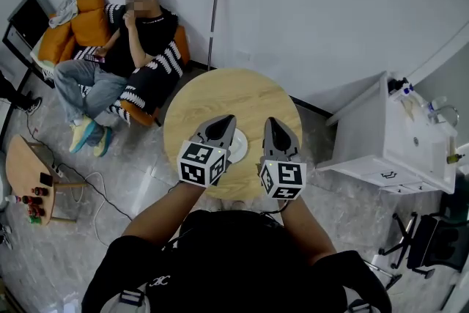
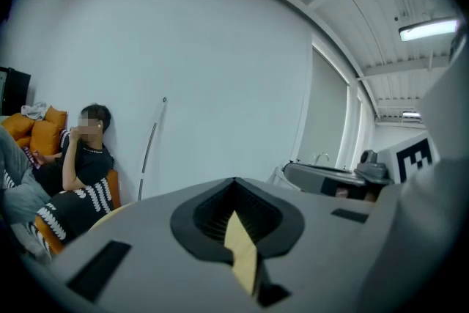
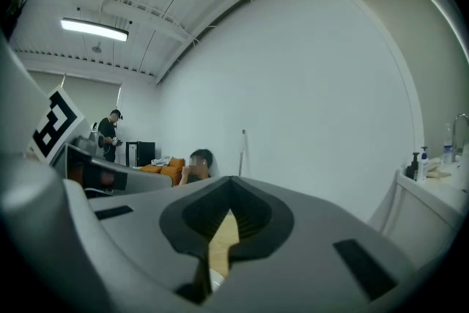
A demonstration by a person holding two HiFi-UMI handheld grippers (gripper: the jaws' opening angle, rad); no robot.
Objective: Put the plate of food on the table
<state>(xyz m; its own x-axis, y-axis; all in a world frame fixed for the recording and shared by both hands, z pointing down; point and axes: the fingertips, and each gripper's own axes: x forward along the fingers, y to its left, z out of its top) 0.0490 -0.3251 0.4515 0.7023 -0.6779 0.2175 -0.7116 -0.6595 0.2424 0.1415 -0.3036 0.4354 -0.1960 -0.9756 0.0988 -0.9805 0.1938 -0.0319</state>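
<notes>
A round wooden table [image 1: 242, 95] stands just ahead of me. On its near side lies a white plate [image 1: 239, 146], mostly hidden between the two gripper bodies; I cannot see any food on it. My left gripper [image 1: 226, 119] hovers over the plate's left edge and my right gripper [image 1: 270, 121] over its right edge. In the left gripper view the left gripper [image 2: 236, 210] has its jaws shut to a thin slit that shows wood. The right gripper [image 3: 229, 210] looks the same, with a sliver of the plate [image 3: 215, 280] low in the slit. Nothing is held.
A person [image 1: 135, 29] sits on an orange chair [image 1: 88, 29] behind the table at the left. A white sink cabinet [image 1: 388, 135] stands to the right, with an office chair [image 1: 432, 238] near it. A small side table [image 1: 29, 172] is at far left. A pole [image 1: 215, 11] leans on the wall.
</notes>
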